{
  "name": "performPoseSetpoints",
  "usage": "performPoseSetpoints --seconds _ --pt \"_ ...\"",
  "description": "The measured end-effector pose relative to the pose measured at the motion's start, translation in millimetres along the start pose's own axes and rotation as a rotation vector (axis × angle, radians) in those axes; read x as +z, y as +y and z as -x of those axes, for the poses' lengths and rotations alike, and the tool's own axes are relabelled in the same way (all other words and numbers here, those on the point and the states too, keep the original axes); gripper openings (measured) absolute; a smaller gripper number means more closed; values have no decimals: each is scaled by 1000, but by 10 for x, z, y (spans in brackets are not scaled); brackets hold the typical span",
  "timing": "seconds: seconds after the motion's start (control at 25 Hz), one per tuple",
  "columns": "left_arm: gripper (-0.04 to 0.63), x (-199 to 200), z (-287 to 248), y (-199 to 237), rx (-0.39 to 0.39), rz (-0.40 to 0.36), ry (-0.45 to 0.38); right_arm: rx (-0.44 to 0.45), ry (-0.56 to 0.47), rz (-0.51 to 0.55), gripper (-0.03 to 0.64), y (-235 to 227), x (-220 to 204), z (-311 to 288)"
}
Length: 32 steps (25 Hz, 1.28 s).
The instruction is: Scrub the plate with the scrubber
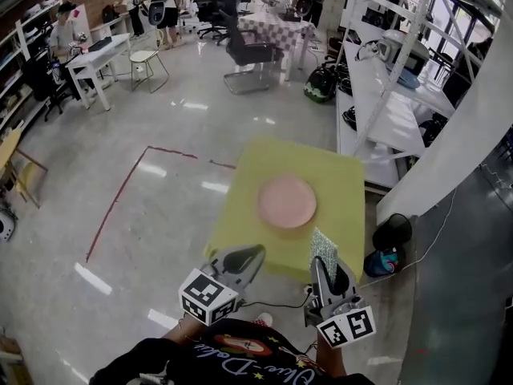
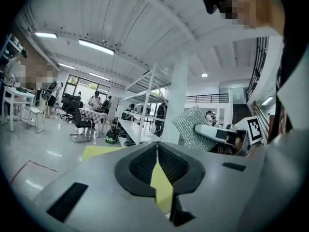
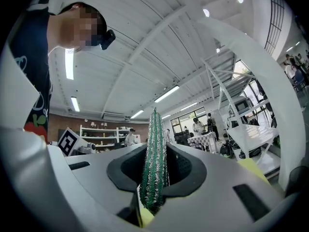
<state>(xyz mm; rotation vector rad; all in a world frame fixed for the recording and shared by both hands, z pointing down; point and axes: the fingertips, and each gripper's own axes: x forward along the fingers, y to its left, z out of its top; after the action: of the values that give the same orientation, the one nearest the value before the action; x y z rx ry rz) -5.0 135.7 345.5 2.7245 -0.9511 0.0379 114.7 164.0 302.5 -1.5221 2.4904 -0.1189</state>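
In right tongs [image 3: 155, 161], scrubber [image 3: 154, 134] upright (lower part hidden); plate [image 1: 286, 201] apart.

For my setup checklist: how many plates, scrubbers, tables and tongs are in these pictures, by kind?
Plate: 1
Scrubber: 1
Table: 1
Tongs: 2 (left tongs, right tongs)
Total: 5

Head view high, looking steeply down, both gripper views low, roughly level, all sharing yellow table [image 1: 240, 207].
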Motion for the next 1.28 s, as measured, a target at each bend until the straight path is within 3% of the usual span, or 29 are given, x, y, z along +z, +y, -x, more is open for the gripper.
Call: performPoseSetpoints --seconds 0.32,0.52,0.8,1.08,1.28 --pt "6 -140 -583 -88 -11 -22 31 -27 17 -19 66 -580 -50 31" --pt "6 -221 -554 136 66 -5 72 -3 48 -43 66 -686 -192 -104" --pt "6 -311 -661 678 139 -1 129 -29 119 -35 66 -956 -384 -313" --pt "6 -239 -1110 1395 131 -24 149 -64 192 37 66 -1285 -577 -920" --pt "8 -412 -1355 1962 148 13 192 -71 306 102 66 -1472 -957 -1438"
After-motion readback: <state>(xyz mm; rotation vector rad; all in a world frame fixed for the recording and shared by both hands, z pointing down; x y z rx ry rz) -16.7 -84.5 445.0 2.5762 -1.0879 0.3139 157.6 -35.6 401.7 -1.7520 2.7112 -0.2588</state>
